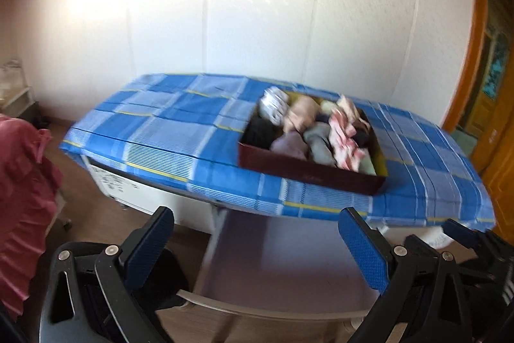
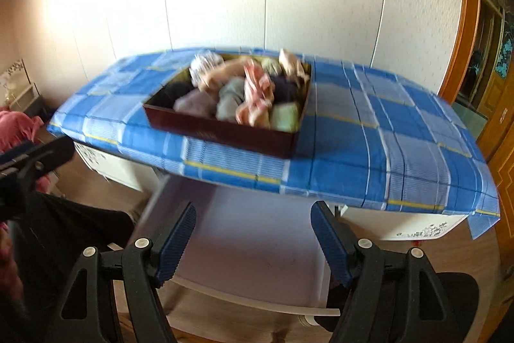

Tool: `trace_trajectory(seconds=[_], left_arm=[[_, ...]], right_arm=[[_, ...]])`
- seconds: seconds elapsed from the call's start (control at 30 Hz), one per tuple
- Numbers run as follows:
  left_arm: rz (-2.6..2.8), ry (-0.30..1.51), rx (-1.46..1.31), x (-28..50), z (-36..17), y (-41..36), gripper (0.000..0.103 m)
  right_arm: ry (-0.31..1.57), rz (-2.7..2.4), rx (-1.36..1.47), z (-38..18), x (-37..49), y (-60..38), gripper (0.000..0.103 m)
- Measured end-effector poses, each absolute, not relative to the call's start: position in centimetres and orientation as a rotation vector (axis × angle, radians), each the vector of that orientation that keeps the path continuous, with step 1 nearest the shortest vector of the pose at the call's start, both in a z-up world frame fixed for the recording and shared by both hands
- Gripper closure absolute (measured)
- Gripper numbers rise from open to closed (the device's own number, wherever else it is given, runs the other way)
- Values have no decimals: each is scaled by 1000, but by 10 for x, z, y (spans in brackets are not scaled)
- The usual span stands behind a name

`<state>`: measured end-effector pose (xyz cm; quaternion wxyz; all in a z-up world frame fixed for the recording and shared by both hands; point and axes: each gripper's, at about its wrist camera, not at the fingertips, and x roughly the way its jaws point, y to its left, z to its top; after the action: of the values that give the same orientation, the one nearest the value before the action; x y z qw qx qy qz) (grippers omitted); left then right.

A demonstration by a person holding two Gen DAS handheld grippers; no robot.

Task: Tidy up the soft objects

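Observation:
A dark red box (image 1: 308, 176) (image 2: 225, 134) stands on the table with the blue plaid cloth (image 1: 167, 130) (image 2: 369, 143). It is packed with rolled soft items, among them a pink-and-white patterned one (image 1: 345, 137) (image 2: 257, 95) and a grey striped roll (image 1: 273, 105) (image 2: 205, 66). My left gripper (image 1: 257, 246) hovers in front of the table, open, nothing between its blue pads. My right gripper (image 2: 253, 241) is also open and holds nothing. Both hang above a pulled-out white drawer (image 1: 273, 272) (image 2: 250, 253). Each gripper shows at the edge of the other's view.
White cabinets (image 2: 417, 224) stand under the table. Pink fabric (image 1: 22, 198) lies at the left, and a wooden door frame (image 1: 482, 53) is at the right. A person's dark trouser leg (image 2: 64, 233) is at the lower left. A pale wall backs the table.

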<state>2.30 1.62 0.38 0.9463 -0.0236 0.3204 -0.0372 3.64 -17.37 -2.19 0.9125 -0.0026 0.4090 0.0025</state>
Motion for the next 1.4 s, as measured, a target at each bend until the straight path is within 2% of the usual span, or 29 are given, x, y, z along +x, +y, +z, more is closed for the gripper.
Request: trace_trajectory(seconds=[0.23, 0.5, 0.6, 0.73, 1.4], left_arm=[[20, 629, 29, 3, 19, 7, 0], [25, 618, 93, -9, 23, -7, 0], [-4, 616, 78, -13, 25, -7, 0], [-38, 619, 67, -15, 26, -7, 0], [-31, 633, 55, -15, 25, -4, 0]], right_arm=[[807, -68, -23, 1, 15, -160, 28], [655, -159, 1, 29, -11, -166, 27], [684, -158, 28, 28, -8, -169, 22], [732, -137, 54, 20, -5, -168, 22], [722, -161, 37, 21, -8, -167, 21]])
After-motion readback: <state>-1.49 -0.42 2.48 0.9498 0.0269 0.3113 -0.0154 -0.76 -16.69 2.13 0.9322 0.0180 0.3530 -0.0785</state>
